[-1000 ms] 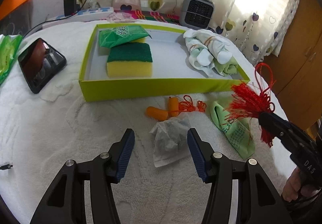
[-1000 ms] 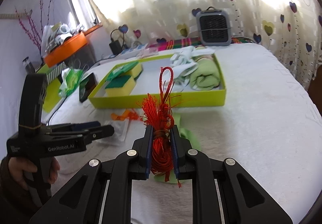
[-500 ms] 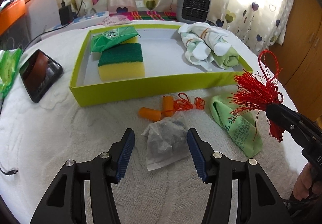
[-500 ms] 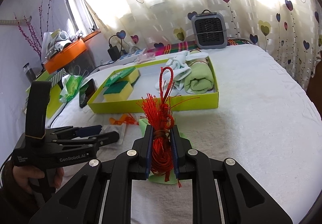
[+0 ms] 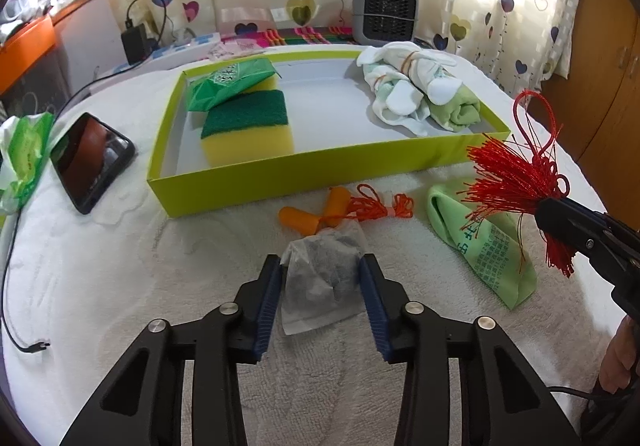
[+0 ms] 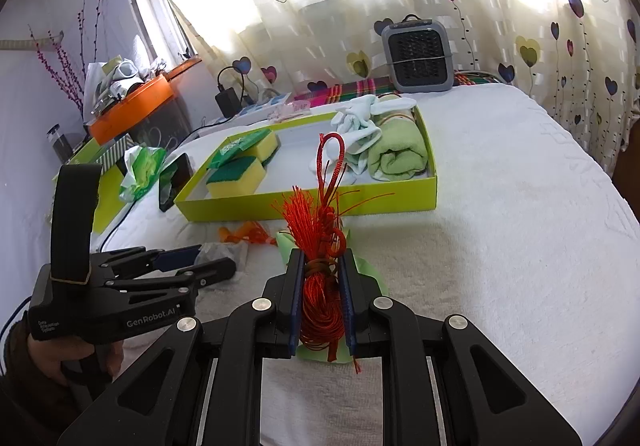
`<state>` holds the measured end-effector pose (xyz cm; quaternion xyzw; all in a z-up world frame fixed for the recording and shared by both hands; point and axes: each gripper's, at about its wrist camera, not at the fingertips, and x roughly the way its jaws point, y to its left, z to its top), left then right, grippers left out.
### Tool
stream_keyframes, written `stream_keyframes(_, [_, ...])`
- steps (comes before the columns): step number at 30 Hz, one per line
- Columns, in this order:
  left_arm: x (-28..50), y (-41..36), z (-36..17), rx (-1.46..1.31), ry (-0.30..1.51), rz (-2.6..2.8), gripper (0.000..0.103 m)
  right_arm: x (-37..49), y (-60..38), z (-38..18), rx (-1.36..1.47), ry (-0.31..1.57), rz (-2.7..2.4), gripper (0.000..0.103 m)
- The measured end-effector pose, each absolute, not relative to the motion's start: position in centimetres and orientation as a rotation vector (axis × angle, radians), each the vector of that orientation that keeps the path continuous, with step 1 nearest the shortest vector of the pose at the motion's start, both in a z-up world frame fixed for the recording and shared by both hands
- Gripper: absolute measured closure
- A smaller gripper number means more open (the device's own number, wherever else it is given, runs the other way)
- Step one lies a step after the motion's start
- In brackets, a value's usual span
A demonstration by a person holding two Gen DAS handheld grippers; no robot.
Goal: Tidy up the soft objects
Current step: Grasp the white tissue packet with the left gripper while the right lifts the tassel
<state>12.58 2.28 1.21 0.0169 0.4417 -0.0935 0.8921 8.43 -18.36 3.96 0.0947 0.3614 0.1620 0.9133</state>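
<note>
Left gripper [image 5: 320, 266] low over the white blanket [image 5: 100, 266], jaws just closing in, blue pads touching both sides of the small grey pouch [image 5: 322, 270]. Right gripper [image 6: 322, 286] clamped tight on the red tassel [image 6: 320, 246], up off the blanket. Orange earplugs [image 5: 316, 211] just past the pouch, green packet [image 5: 488, 246] beside them. Yellow-green box [image 5: 320, 173] behind, holding sponges [image 5: 248, 129] and rolled cloths [image 5: 424, 93]

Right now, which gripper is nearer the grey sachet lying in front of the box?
Left. The left gripper has the sachet between its closing jaws; the right gripper, off to the side, is shut on the red tassel.
</note>
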Motion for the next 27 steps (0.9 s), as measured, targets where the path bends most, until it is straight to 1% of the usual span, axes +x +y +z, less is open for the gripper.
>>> stream_keyframes(2, [12.5, 2.4, 1.2, 0.032, 0.912, -0.188, 0.07, 8.4, -18.4, 4.0, 0.195, 0.745, 0.334, 0.086])
stream_keyframes(9, [12.3, 2.6, 1.4, 0.021, 0.906, -0.197, 0.077, 8.4, -18.4, 3.9, 0.194, 0.745, 0.333, 0.086])
stream_keyframes(27, [10.1, 2.9, 1.5, 0.013, 0.919, -0.247, 0.077, 8.1, -18.5, 4.0, 0.191, 0.742, 0.332, 0.085])
